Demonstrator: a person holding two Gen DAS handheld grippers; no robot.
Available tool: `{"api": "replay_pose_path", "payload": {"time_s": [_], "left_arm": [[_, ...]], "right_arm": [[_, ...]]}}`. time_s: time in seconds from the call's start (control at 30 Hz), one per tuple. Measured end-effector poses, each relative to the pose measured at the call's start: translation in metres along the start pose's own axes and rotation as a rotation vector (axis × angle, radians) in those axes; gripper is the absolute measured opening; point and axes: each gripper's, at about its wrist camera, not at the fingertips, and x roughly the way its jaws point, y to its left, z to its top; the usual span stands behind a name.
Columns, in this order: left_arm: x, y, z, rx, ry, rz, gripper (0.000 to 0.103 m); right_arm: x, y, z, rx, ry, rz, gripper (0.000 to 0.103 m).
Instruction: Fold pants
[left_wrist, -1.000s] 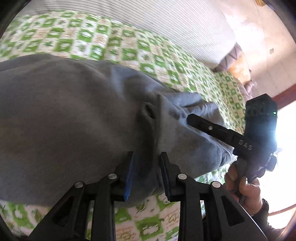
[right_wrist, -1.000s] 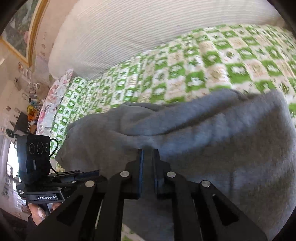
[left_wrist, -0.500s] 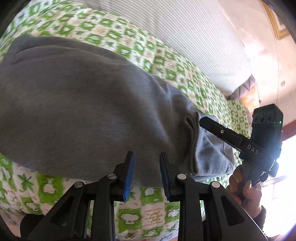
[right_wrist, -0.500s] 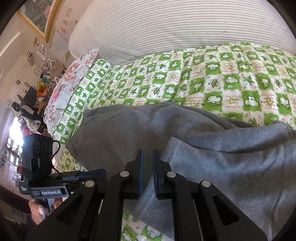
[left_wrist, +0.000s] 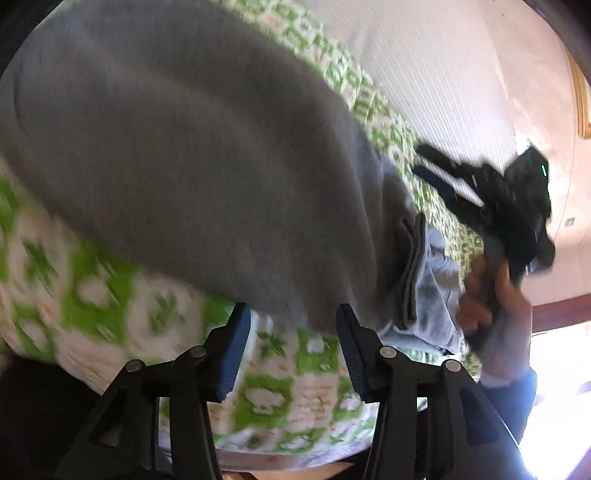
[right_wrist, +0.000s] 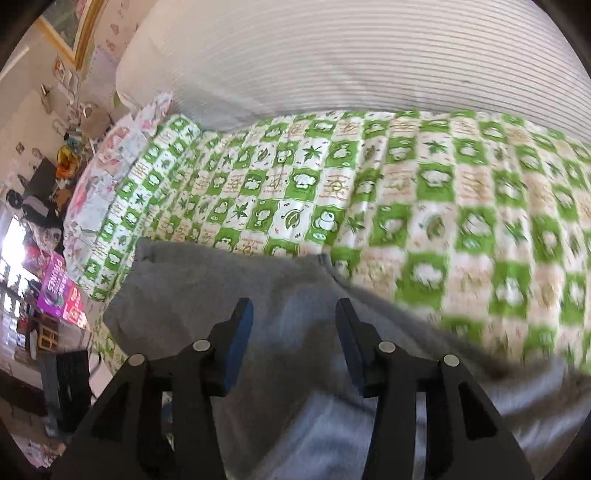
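The grey pants (left_wrist: 207, 166) lie folded over on the green-and-white checked bedsheet (left_wrist: 280, 398). My left gripper (left_wrist: 293, 325) is open and empty, just off the near edge of the pants. In the left wrist view my right gripper (left_wrist: 424, 162) is lifted above the pants' right end, held by a hand (left_wrist: 491, 295). In the right wrist view the pants (right_wrist: 280, 306) lie below my right gripper (right_wrist: 293, 321), which is open and empty. Both views are motion-blurred.
A striped white pillow or bolster (right_wrist: 369, 55) lines the far side of the bed. A floral pillow (right_wrist: 110, 173) lies at the bed's left end, with cluttered shelves and a purple box (right_wrist: 55, 291) beyond it. The bedsheet (right_wrist: 406, 206) is bare past the pants.
Both grippers have opened and let go of the pants, which now lie on the bed. Both grippers have pulled back, the right one lifting up and away.
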Motion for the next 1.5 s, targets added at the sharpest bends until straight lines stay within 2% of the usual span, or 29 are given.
{"api": "replay_pose_path", "payload": {"time_s": [0.1,0.2,0.3,0.37,0.4,0.43,0.47,0.5,0.63,0.73,0.87,0.97,1.0,1.03,1.1,1.17,1.23,1.3,1.5], "left_arm": [[0.011,-0.002,-0.008,-0.049,0.007,-0.012,0.051],[0.02,-0.003,-0.008,-0.08,-0.006,0.015,0.057],[0.029,-0.003,-0.004,-0.125,-0.013,0.006,0.057],[0.037,-0.006,0.001,-0.137,-0.021,0.011,0.057],[0.04,-0.007,0.003,-0.141,-0.03,0.01,0.054],[0.042,-0.009,0.005,-0.143,-0.038,0.009,0.051],[0.045,-0.013,0.006,-0.139,-0.05,0.018,0.041],[0.048,-0.018,0.007,-0.125,-0.054,0.03,0.01],[0.045,-0.026,0.005,-0.111,-0.09,0.036,0.008],[0.051,-0.016,-0.008,-0.125,-0.07,0.055,0.007],[0.048,-0.024,-0.009,-0.107,-0.073,0.051,0.008],[0.035,-0.022,-0.005,-0.113,-0.063,0.015,0.01],[0.03,-0.021,-0.004,-0.105,-0.067,0.017,0.01],[0.023,-0.021,-0.004,-0.097,-0.08,0.019,0.015],[0.01,-0.019,-0.006,-0.093,-0.097,0.02,0.018],[-0.005,-0.014,-0.01,-0.109,-0.123,0.008,0.019],[-0.021,-0.002,-0.015,-0.13,-0.145,0.008,0.03],[-0.038,0.012,-0.017,-0.173,-0.182,0.004,0.036],[-0.073,0.063,-0.014,-0.309,-0.288,0.036,0.038]], "right_arm": [[0.019,-0.003,0.015,-0.013,0.035,-0.022,0.048],[0.043,-0.007,0.029,-0.023,0.09,-0.038,0.048],[0.071,-0.012,0.037,-0.035,0.175,-0.053,0.048],[0.086,-0.014,0.037,-0.042,0.222,-0.034,0.048],[0.089,-0.013,0.036,-0.056,0.227,-0.036,0.046],[0.092,-0.011,0.035,-0.081,0.23,-0.037,0.04],[0.092,-0.007,0.034,-0.106,0.228,-0.033,0.016],[0.091,-0.004,0.035,-0.132,0.222,-0.046,0.014],[0.077,0.01,0.047,-0.24,0.176,-0.102,0.013],[0.075,0.0,0.059,-0.215,0.15,-0.11,0.013],[0.1,-0.012,0.051,-0.184,0.187,-0.137,0.013],[0.097,-0.012,0.052,-0.149,0.189,-0.127,0.016],[0.095,-0.011,0.053,-0.147,0.191,-0.13,0.02],[0.089,-0.008,0.056,-0.156,0.188,-0.145,0.022],[0.076,-0.001,0.06,-0.188,0.165,-0.167,0.042],[0.065,0.011,0.064,-0.22,0.137,-0.18,0.054],[0.059,0.023,0.068,-0.242,0.123,-0.138,0.054],[0.061,0.041,0.07,-0.268,0.127,-0.099,0.055],[0.082,0.104,0.073,-0.383,0.159,-0.009,0.055]]}}
